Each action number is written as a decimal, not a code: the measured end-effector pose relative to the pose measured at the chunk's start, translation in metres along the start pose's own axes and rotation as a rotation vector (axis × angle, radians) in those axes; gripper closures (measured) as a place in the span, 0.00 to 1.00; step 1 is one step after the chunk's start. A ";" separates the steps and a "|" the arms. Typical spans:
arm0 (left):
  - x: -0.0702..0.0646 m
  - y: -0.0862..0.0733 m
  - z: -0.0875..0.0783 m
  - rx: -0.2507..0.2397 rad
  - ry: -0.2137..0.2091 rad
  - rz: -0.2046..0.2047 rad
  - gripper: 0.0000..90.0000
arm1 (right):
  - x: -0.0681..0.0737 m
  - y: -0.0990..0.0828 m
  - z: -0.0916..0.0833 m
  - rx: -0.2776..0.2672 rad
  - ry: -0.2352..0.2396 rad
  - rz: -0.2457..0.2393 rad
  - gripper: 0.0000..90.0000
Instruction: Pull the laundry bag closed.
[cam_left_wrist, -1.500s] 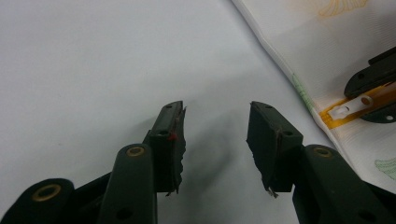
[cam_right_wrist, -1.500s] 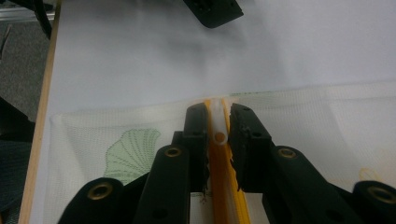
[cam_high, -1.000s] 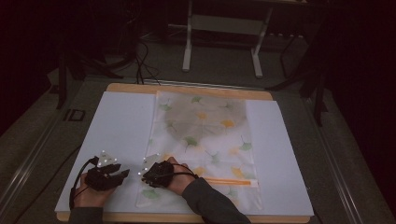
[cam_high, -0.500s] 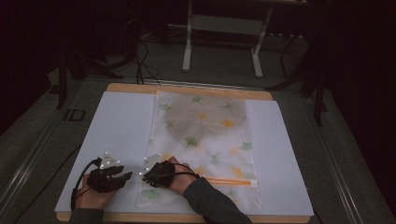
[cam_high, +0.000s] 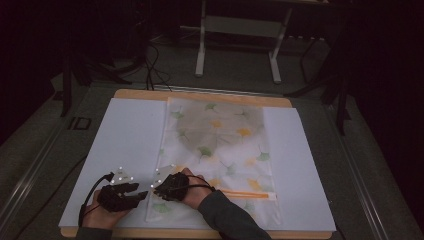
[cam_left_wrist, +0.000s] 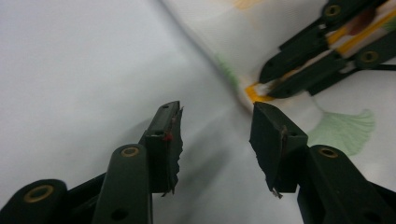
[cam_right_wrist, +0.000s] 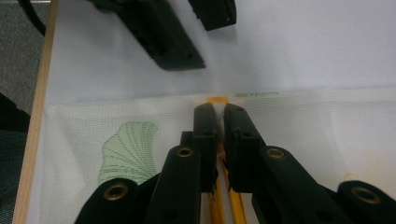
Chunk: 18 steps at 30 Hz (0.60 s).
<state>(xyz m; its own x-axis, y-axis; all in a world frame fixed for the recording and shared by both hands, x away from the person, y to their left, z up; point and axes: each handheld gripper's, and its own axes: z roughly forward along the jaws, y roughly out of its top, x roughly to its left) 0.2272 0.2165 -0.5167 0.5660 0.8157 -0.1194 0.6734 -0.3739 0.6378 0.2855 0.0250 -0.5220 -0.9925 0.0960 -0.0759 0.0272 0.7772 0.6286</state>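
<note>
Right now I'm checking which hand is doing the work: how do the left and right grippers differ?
The left gripper stands open with nothing between its jaws; the right gripper is shut on the orange zipper of the mesh bag. The left's jaws have just been opening. The left hangs over the white sheet beside the bag; the right sits on the bag. Both are black and close together at the bag's near corner.

Two claws (cam_high: 145, 189) at mesh bag (cam_high: 220, 145)

A wooden-edged surface (cam_high: 200, 95) carries a white sheet (cam_high: 125, 135); a leaf-printed mesh zipper bag (cam_high: 220, 135) lies flat on it.
</note>
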 end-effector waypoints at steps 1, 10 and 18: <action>0.000 0.000 0.000 -0.001 -0.011 -0.003 0.58 | 0.000 0.000 0.000 -0.002 -0.001 -0.002 0.93; -0.005 0.003 0.008 0.017 -0.076 -0.014 0.58 | 0.000 0.000 -0.005 -0.013 -0.009 -0.004 0.93; -0.006 0.007 0.017 0.028 -0.148 -0.037 0.63 | 0.000 0.000 -0.011 -0.022 -0.019 -0.005 0.93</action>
<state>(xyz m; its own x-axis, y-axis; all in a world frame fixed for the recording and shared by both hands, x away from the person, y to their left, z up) 0.2368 0.2008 -0.5244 0.6030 0.7562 -0.2542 0.7067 -0.3585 0.6099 0.2847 0.0182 -0.5134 -0.9901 0.1039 -0.0939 0.0190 0.7641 0.6448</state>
